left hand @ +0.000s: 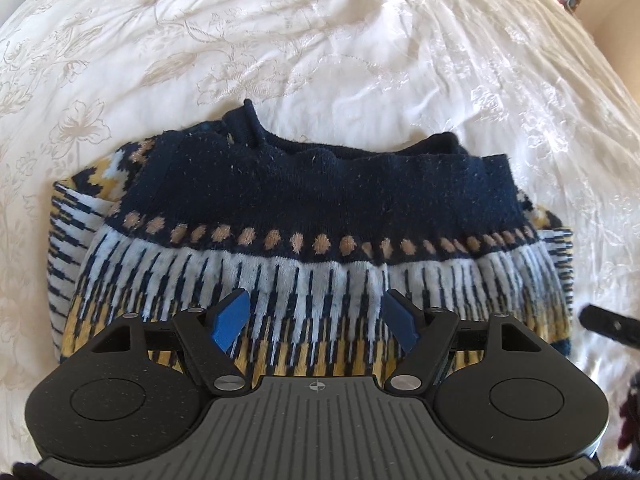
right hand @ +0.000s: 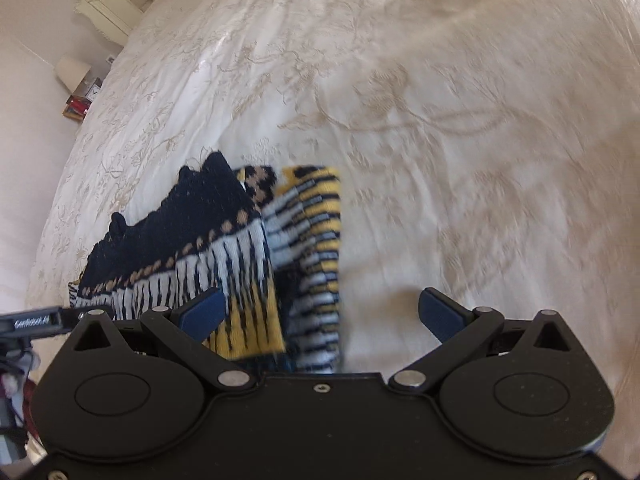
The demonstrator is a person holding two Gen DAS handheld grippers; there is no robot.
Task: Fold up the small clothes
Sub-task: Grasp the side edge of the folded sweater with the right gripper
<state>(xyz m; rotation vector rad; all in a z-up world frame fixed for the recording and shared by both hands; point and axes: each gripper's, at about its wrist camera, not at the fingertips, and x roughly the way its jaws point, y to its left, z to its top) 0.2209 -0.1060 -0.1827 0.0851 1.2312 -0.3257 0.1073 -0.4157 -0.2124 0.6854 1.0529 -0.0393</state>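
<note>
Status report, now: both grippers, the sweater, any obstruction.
Left gripper open, jaws over the sweater. Right gripper open, holding nothing. Sweater folded on the bedspread. Nothing in the way.

White lettering on black bar [right hand: 34,322] at left edge of right wrist view, too blurred to read.
</note>
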